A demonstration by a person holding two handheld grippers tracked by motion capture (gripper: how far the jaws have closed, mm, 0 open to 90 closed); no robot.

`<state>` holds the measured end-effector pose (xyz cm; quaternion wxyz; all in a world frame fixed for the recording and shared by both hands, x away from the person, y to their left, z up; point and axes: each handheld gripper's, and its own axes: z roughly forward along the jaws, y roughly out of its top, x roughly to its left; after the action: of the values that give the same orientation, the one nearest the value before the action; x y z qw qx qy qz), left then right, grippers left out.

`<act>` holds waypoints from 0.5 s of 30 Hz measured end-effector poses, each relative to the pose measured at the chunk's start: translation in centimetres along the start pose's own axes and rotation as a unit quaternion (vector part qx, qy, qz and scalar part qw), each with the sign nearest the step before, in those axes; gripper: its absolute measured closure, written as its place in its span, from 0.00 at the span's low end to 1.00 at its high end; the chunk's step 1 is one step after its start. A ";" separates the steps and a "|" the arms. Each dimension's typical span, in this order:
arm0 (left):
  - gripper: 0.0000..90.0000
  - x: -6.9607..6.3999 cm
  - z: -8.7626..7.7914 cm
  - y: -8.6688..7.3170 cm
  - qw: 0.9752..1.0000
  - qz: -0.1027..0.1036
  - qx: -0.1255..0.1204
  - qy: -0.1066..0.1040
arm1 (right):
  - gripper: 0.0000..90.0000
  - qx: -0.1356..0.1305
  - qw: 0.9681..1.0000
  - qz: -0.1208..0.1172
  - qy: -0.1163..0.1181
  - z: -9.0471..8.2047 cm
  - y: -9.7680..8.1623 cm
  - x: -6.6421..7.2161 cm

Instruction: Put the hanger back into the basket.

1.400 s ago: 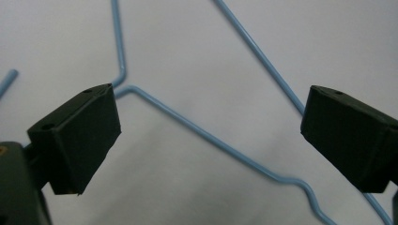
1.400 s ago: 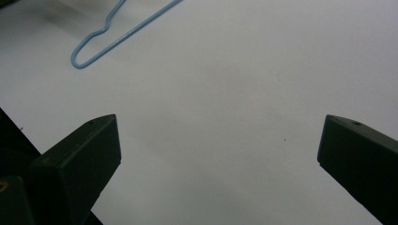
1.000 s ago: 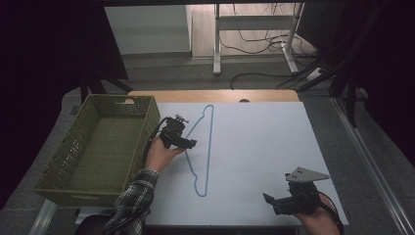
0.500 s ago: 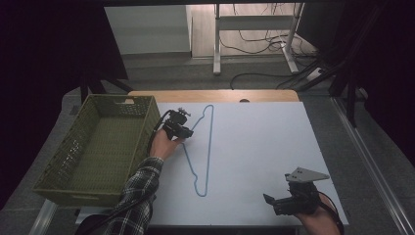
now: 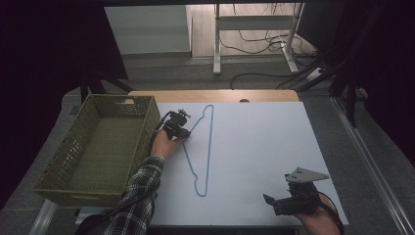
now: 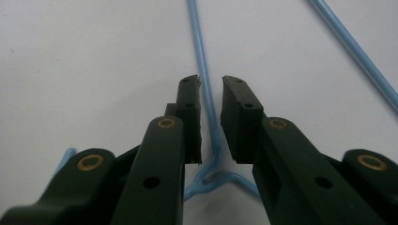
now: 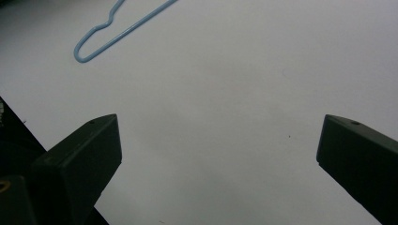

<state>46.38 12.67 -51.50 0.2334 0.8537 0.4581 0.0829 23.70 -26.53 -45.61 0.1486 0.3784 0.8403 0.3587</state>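
Note:
A light blue wire hanger (image 5: 210, 142) lies flat on the white table (image 5: 264, 142). My left gripper (image 5: 182, 133) rests at the hanger's left side, held by a hand in a plaid sleeve. In the left gripper view its jaws straddle the hanger's wire (image 6: 206, 108) just past a kink, with a narrow gap on each side, so my left gripper (image 6: 211, 84) is open and not clamped. My right gripper (image 5: 271, 204) sits low near the table's front right, jaws wide open over bare table (image 7: 220, 136). The hanger's rounded end (image 7: 94, 44) shows far off in the right gripper view.
An olive green plastic basket (image 5: 120, 99) stands at the table's left edge, close beside the left hand. A wooden strip (image 5: 215, 95) runs along the table's far edge. Desk legs and cables (image 5: 254, 39) stand on the floor beyond.
The left hand and gripper have slid a little farther away along the hanger's left side. The right gripper has stayed in place.

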 end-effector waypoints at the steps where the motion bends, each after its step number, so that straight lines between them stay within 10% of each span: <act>1: 0.86 0.0 0.1 0.0 1.000 0.003 0.004 0.002 | 0.00 0.000 1.000 0.000 0.000 0.0 0.0 0.0; 15: 0.96 0.4 0.1 -0.1 1.000 -0.019 0.007 -0.021 | 0.00 0.004 1.000 -0.001 0.001 0.1 0.0 0.0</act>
<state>46.57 12.95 -51.69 0.2384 0.8480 0.4699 0.0571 23.72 -26.49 -45.72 0.1467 0.3778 0.8421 0.3558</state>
